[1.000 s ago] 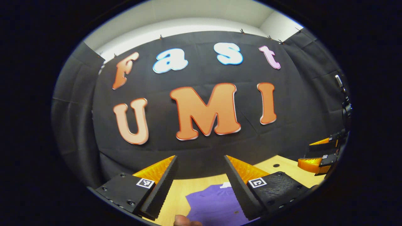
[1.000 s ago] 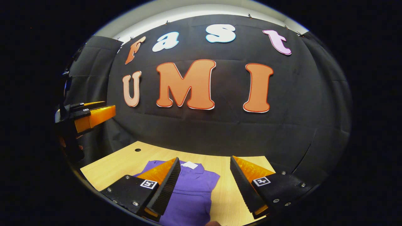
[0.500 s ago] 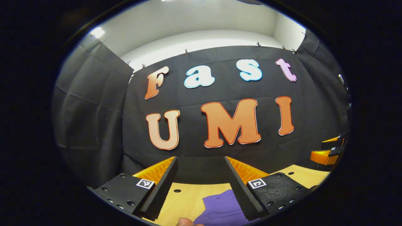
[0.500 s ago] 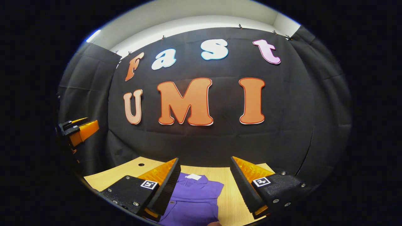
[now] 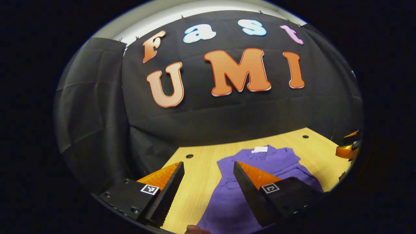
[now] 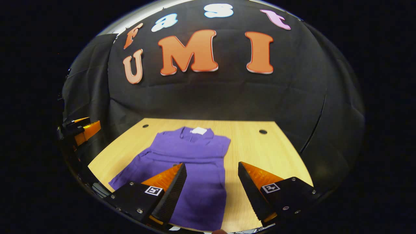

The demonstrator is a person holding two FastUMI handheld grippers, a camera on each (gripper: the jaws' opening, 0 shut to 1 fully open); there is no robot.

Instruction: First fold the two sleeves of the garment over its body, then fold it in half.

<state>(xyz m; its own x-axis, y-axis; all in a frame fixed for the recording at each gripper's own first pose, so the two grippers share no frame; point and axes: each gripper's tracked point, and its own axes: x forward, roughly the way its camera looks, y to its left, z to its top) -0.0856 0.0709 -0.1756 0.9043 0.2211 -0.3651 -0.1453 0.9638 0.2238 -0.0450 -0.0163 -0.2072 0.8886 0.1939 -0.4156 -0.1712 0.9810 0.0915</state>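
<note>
The garment (image 6: 191, 162) is solid purple, unpatterned, with a small white tag (image 6: 198, 130) at its collar. The table (image 6: 256, 149) is light yellow-tan wood with fine straight grain and a few small dark round holes (image 6: 263, 132). The booth wall (image 6: 227, 94) is plain black cloth.

A recording booth, not a lived-in room: black cloth (image 6: 211, 97) hangs clipped as a backdrop just behind a light wooden table (image 6: 253, 146) (small round holes near its far corners), with pale wall (image 5: 195, 6) above the cloth.
</note>
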